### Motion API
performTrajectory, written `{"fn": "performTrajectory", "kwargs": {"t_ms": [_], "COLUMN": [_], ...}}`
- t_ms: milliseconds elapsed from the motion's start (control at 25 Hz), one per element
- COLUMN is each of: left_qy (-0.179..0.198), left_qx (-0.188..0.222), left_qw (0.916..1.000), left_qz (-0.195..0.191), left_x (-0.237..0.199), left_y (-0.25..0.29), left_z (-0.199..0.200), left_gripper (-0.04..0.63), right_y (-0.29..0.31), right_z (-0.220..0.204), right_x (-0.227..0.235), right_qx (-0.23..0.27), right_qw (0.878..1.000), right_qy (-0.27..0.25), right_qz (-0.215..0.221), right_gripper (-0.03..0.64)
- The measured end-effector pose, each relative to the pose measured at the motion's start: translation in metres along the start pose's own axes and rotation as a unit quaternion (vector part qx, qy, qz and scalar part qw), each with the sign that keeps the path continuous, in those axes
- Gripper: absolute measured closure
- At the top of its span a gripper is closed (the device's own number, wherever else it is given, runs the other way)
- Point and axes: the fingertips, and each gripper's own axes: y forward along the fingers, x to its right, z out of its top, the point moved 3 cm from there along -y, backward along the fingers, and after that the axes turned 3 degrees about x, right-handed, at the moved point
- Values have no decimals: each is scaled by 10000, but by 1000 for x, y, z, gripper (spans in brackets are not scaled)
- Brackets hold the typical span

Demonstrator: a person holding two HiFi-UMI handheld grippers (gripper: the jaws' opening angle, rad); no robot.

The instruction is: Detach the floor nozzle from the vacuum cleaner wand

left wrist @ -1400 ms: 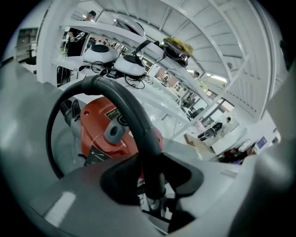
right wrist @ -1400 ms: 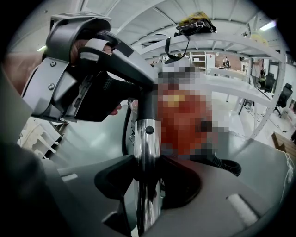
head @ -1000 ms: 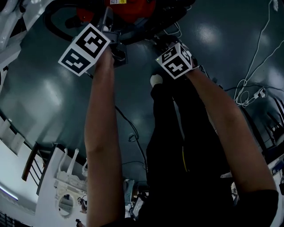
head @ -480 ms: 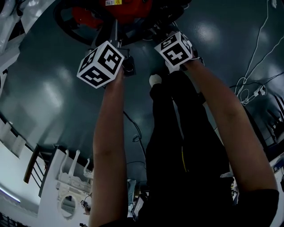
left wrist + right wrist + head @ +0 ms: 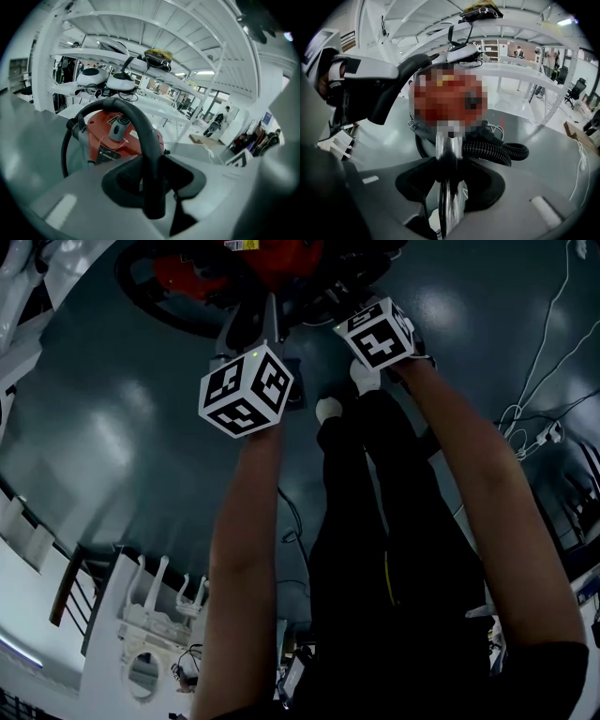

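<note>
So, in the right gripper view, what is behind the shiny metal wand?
The red vacuum body and a black ribbed hose show behind it. The wand covers the body's lower middle.

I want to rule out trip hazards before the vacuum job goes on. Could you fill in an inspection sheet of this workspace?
Surface: dark, glossy floor.
Job's things: red vacuum cleaner standing on the floor, with a black curved tube, a chrome wand and a ribbed hose; floor nozzle not made out in any view.
Clutter: nothing seen.
Grippers: left gripper closed on the black curved tube; right gripper closed on the chrome wand.
Cables: white cables lying loose on the floor at the right.
Surroundings: white racks with gear on their shelves.
</note>
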Motion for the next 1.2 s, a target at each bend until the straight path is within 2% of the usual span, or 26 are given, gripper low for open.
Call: {"fn": "performTrajectory", "kwargs": {"t_ms": [200,400,720,760,880,960,1040,1200], "left_qy": [24,41,-55,-7,130,50,-132,-136], "left_qx": [-136,-437,-432,-418,-446,-589,-737,-815], "left_qw": [9999,9990,9990,9991,9989,9982,9971,9965], "left_qz": [28,79,83,72,-14,-72,-109,-116], "left_x": [-1,-5,-1,0,2,1,0,-1], "left_y": [6,20,32,33,40,46,49,49], "left_z": [-14,-19,-21,-20,-22,-25,-28,-32], "left_gripper": [459,457,451,449,445,440,370,321], "right_y": [7,11,15,15,14,16,16,7], "right_z": [4,21,36,40,52,54,52,46], "right_x": [11,24,37,38,38,36,37,35], "right_qx": [-123,-220,43,135,325,293,301,412], "right_qw": [9999,9996,9987,9983,9980,9982,9982,9975], "right_qy": [73,152,291,300,95,-69,-53,147], "right_qz": [1,-115,-415,-472,-540,-509,-518,-548], "right_gripper": [449,449,448,466,481,469,469,469]}}
